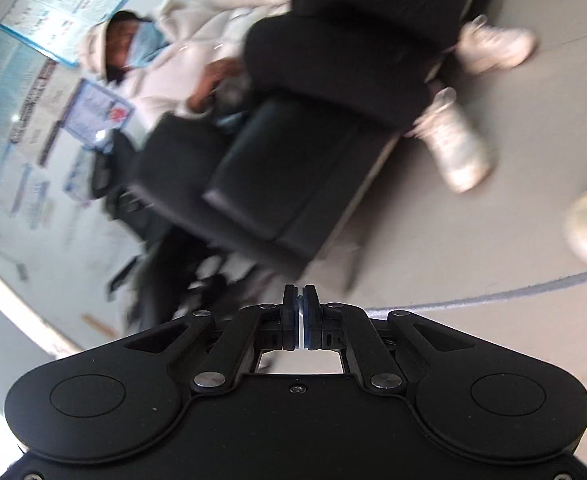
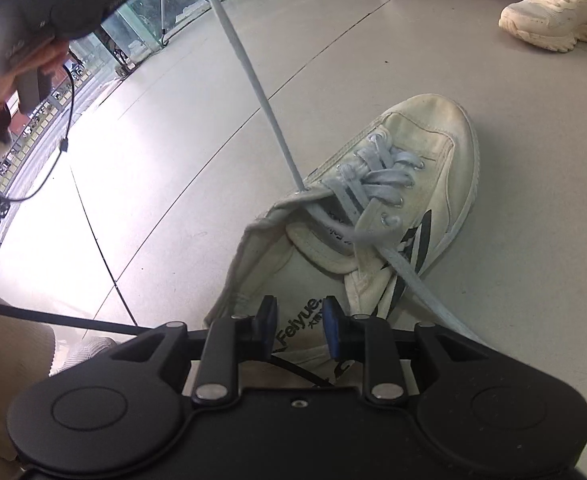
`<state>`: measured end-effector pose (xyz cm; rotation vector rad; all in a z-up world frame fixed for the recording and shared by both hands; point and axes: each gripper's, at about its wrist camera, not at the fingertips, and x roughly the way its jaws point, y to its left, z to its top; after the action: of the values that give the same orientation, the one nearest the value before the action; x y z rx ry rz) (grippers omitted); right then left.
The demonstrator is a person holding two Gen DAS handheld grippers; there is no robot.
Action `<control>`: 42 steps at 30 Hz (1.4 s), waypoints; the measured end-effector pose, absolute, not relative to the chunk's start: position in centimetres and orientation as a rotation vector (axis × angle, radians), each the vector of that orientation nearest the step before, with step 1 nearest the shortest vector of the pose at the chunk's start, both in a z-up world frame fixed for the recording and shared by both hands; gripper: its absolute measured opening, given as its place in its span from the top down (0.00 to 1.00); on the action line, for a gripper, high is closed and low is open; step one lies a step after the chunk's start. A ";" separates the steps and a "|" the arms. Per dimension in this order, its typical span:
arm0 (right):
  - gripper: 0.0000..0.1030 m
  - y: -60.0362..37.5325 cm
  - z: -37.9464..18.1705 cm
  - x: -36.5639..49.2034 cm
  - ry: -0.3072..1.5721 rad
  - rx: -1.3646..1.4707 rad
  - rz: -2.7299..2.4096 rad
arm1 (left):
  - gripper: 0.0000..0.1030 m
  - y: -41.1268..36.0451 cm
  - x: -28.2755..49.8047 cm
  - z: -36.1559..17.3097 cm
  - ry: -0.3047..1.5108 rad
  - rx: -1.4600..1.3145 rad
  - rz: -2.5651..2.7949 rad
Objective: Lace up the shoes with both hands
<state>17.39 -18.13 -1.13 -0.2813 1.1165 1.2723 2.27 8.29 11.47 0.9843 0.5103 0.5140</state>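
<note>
Left gripper (image 1: 300,300) clamped on a taut lace (image 2: 249,76) rising from the white canvas shoe (image 2: 373,216); right gripper (image 2: 299,322) jaws apart, empty, over the heel.

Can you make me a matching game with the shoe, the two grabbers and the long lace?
Things:
1. canvas shoe
2. left gripper
3. right gripper
4. pulled lace

States:
A. jaws apart, nothing between the pads
B. stretched tight, slanting up from the eyelets
C. lying on the floor, partly laced
D. jaws pressed together on a thin pale strip

Pairs: 1-C, 2-D, 3-A, 4-B
</note>
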 end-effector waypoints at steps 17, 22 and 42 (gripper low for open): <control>0.78 -17.6 -0.9 17.8 1.128 -0.274 1.265 | 0.87 15.2 1.1 11.6 0.774 0.371 0.752; 0.78 -17.7 -1.0 18.4 1.158 -0.247 1.261 | 0.87 7.9 1.5 4.6 1.002 -0.097 0.250; 0.70 -16.4 -1.2 22.3 1.126 -0.175 1.121 | 0.82 0.4 5.9 -1.5 1.058 -0.027 -0.001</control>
<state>22.32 -16.44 -1.16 -0.1751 1.1261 1.1210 5.92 0.37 -1.54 -0.0271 1.0584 -0.0010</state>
